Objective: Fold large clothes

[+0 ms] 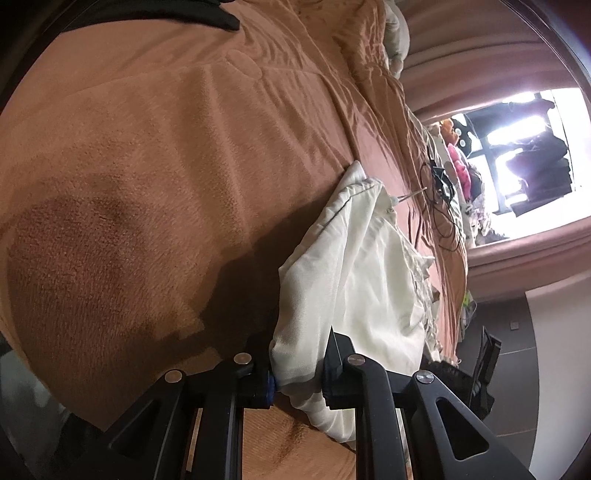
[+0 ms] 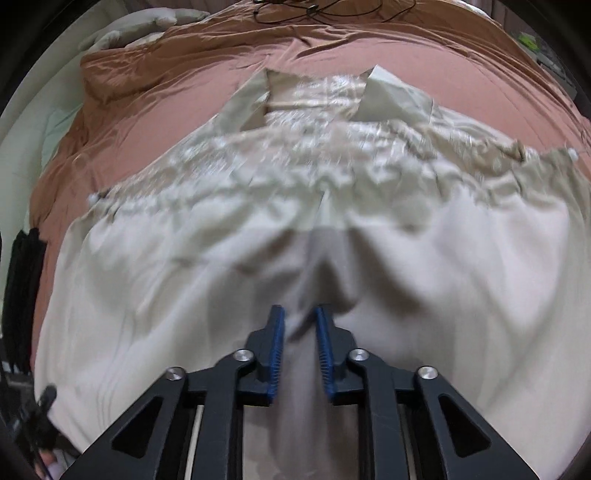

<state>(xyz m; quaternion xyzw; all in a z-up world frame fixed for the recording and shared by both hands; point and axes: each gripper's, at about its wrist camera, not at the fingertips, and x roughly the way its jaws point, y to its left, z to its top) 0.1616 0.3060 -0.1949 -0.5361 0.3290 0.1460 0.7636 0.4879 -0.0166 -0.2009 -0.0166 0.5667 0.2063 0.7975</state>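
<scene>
A large cream-white garment [image 2: 280, 192] lies spread over a brown bedspread [image 2: 155, 85], its collar end far from me and its lower part bunched toward me. My right gripper [image 2: 300, 317] is shut on a raised fold of the garment between its blue pads [image 2: 277, 332]. In the left wrist view, my left gripper [image 1: 301, 354] is shut on a bunched edge of the same garment [image 1: 354, 258], lifted off the bedspread [image 1: 147, 166].
A black cable [image 1: 439, 199] lies on the bed's far side, also seen in the right wrist view [image 2: 317, 9]. A grey pillow [image 2: 140, 26] sits at the far left. A black garment [image 1: 207, 14] lies at the bed's edge. A bright window [image 1: 524, 155] and clutter lie beyond.
</scene>
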